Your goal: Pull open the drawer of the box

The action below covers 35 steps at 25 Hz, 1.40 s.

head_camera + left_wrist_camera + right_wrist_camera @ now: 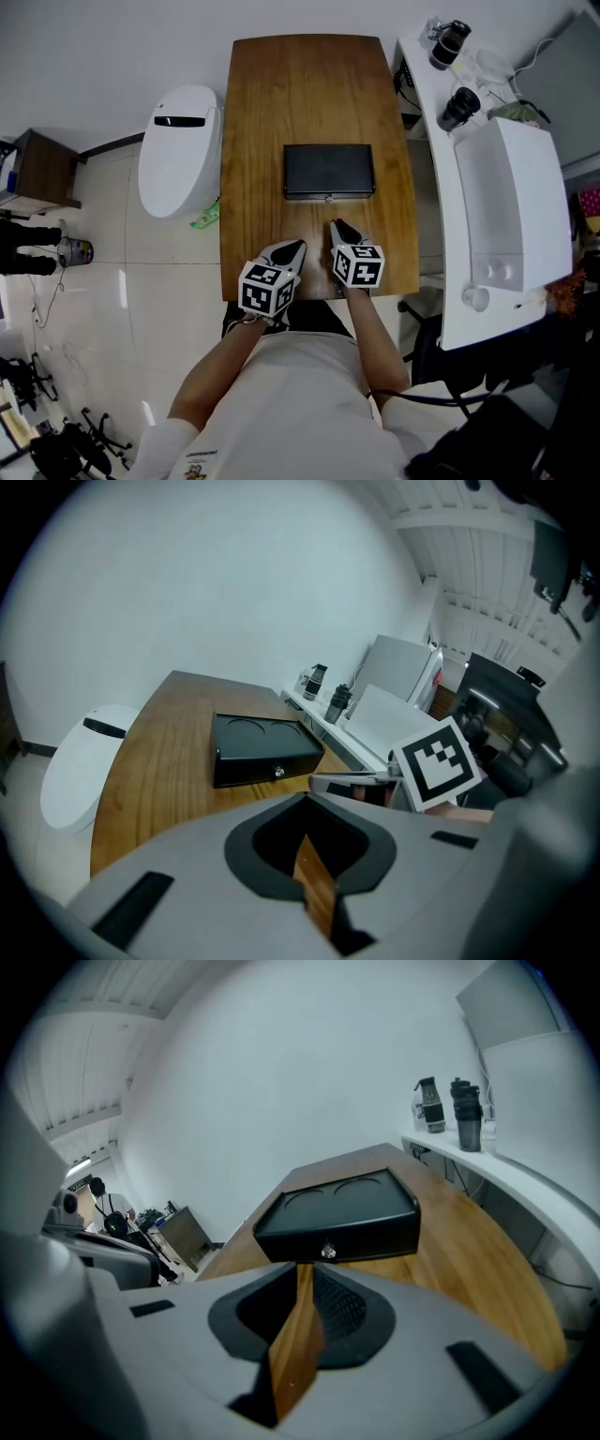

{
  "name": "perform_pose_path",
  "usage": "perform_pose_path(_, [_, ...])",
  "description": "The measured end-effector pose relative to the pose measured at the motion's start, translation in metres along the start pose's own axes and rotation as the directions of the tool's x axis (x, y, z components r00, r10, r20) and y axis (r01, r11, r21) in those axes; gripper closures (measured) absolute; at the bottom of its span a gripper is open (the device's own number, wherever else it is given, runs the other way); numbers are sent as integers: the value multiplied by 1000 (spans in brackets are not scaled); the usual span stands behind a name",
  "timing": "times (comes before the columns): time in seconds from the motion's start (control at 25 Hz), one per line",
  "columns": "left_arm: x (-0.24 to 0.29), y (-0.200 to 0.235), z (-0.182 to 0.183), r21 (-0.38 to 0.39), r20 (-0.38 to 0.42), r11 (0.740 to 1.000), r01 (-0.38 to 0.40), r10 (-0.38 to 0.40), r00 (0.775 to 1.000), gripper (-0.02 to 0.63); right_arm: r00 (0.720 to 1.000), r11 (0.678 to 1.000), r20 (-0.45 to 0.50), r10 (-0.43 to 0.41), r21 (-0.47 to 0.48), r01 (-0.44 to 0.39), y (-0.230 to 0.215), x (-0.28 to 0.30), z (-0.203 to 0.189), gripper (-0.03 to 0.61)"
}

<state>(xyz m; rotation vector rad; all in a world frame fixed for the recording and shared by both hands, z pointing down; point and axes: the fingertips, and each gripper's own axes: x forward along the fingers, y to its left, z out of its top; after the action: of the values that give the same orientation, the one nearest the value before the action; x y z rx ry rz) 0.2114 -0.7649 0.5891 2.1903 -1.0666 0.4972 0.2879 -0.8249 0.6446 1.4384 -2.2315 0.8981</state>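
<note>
1. The black box (328, 171) sits in the middle of the wooden table (272, 103). Its drawer is flush with the front, and the small metal knob (328, 198) is on the near face.
2. The left gripper (294, 247) is over the table's near edge, near and left of the box and apart from it. In the left gripper view its jaws are drawn almost together, with only a thin sliver of tabletop between them and nothing held.
3. The right gripper (337, 226) is just right of the left one and reaches farther. Its tips are just near of the knob without touching it. Its jaws are likewise nearly closed and empty.
4. In the right gripper view the knob (327, 1252) sits directly beyond the slit between the jaws.
5. On the white counter (427, 131) to the right stand what look like two dark bottles (459, 108), too small to identify.
6. A white rounded unit (180, 150) stands on the floor to the table's left.
</note>
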Motion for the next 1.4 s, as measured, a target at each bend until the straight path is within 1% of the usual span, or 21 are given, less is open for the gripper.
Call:
perform_pose_path(0.16, [10, 9, -3, -24, -19, 1000, -2, 2, 1000, 611, 999, 999, -9, -40, -12, 40, -9, 20, 1, 532])
perform_pose_path(0.44, [24, 18, -4, -21, -62, 999, 42, -44, 997, 611, 996, 996, -34, -85, -10, 85, -18, 47, -5, 494])
perform_pose_path(0.8, [35, 29, -4, -22, -93, 996, 81, -83, 992, 611, 988, 989, -53, -146, -25, 145, -27, 72, -3, 494])
perform_pose_path(1.12, [41, 32, -4, -37, -99, 995, 90, -93, 991, 611, 985, 987, -73, -159, -47, 156, -29, 83, -3, 494])
perform_pose_path(1.4, [41, 37, -2, -53, -92, 996, 75, -79, 993, 611, 983, 986, -84, -162, -53, 158, -29, 89, -2, 494])
